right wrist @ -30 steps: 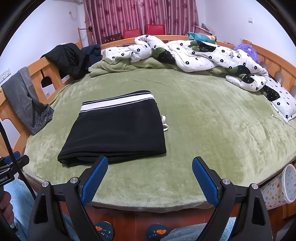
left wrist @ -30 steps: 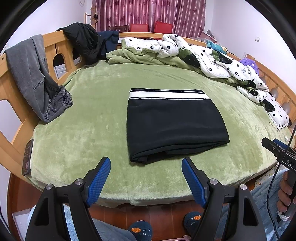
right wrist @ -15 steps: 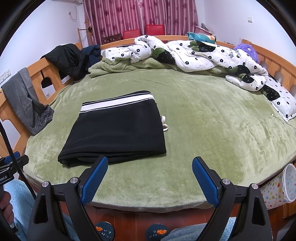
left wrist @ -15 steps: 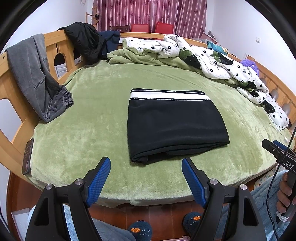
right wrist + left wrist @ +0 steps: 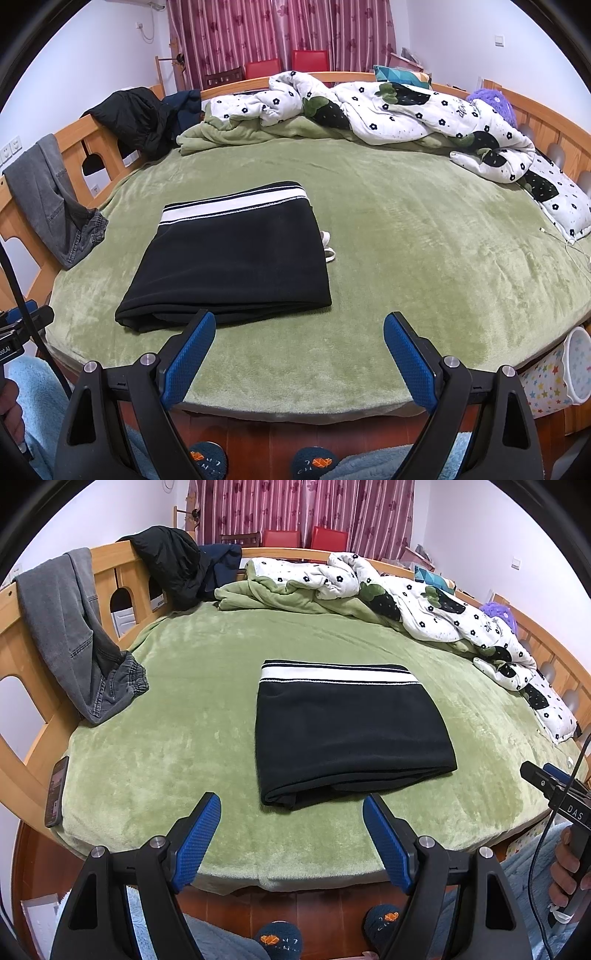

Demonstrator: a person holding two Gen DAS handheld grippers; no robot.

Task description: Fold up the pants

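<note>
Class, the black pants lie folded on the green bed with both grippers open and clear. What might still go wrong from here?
1. The drawstring pokes out beside the black pants; a finger could snag it and undo the fold.
2. At the near edge the layers bulge unevenly, so the fold may slump if lifted.
3. The left gripper and right gripper hover near; a careless pass could drag the fabric.

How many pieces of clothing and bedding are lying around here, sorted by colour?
Black with a white band: 1, the folded pants
Black: 1, the jacket on the bed rail
Navy: 1, the garment beside it
Grey: 1, the jeans over the rail
Green: 1, the blanket
White, flowered: 1, the quilt
Total: 6
</note>
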